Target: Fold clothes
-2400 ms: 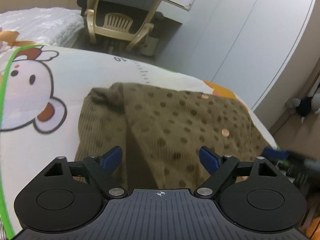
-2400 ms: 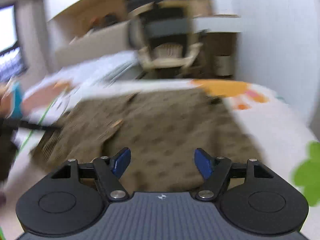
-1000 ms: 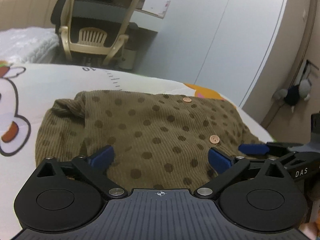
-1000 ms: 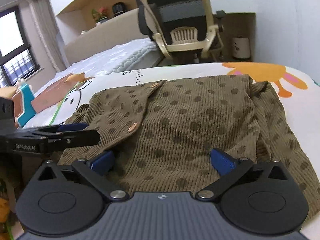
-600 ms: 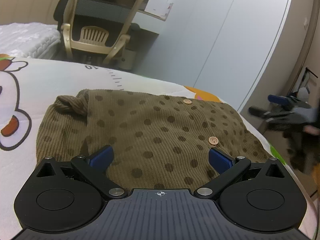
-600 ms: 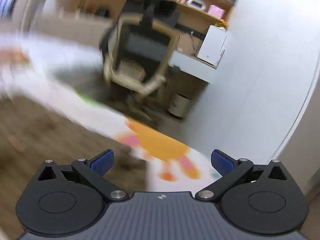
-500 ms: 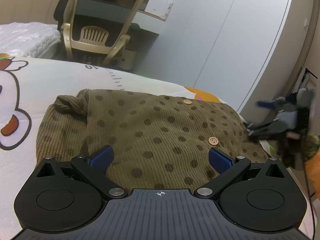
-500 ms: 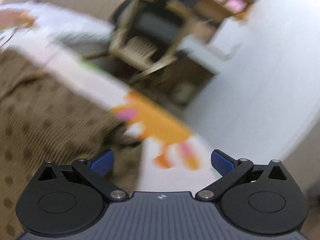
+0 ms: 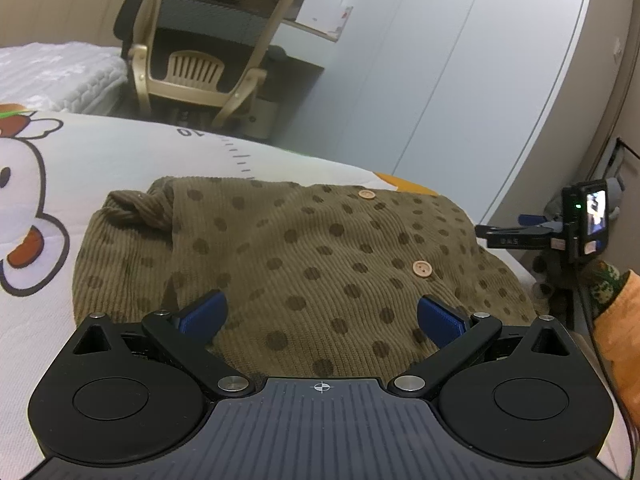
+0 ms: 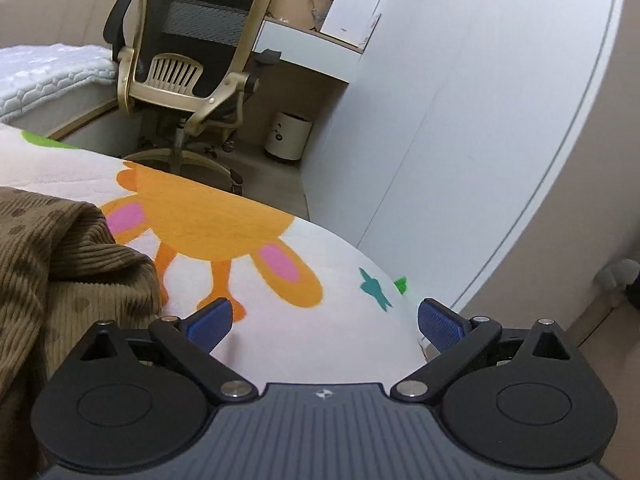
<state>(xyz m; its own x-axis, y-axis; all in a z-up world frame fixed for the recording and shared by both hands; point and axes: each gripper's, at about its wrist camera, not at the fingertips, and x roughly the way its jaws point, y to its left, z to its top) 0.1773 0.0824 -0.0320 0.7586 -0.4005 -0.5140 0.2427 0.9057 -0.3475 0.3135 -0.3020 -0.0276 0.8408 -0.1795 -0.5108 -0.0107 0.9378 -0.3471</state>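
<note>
A brown corduroy garment (image 9: pixel 304 256) with dark dots and wooden buttons lies folded into a compact rectangle on the cartoon-print mat (image 9: pixel 80 160). My left gripper (image 9: pixel 320 312) is open, low over the garment's near edge, with nothing between its blue pads. In the left wrist view my right gripper (image 9: pixel 520 228) hangs off the garment's right side, held by a hand in an orange sleeve (image 9: pixel 616 320). In the right wrist view my right gripper (image 10: pixel 324 316) is open over bare mat (image 10: pixel 320 340), and the garment's right edge (image 10: pixel 60 272) lies to its left.
An office chair (image 10: pixel 188 60) stands beyond the mat's far edge, next to a white desk (image 10: pixel 312 56) and a small bin (image 10: pixel 288 136). White wardrobe doors (image 10: pixel 460 120) fill the right. A quilted bed (image 9: pixel 56 72) is at far left. The mat's right edge drops to the floor.
My right gripper has swung off the garment to the right and now faces bare mat and wardrobe. My left gripper has stayed nearly still over the garment's near edge.
</note>
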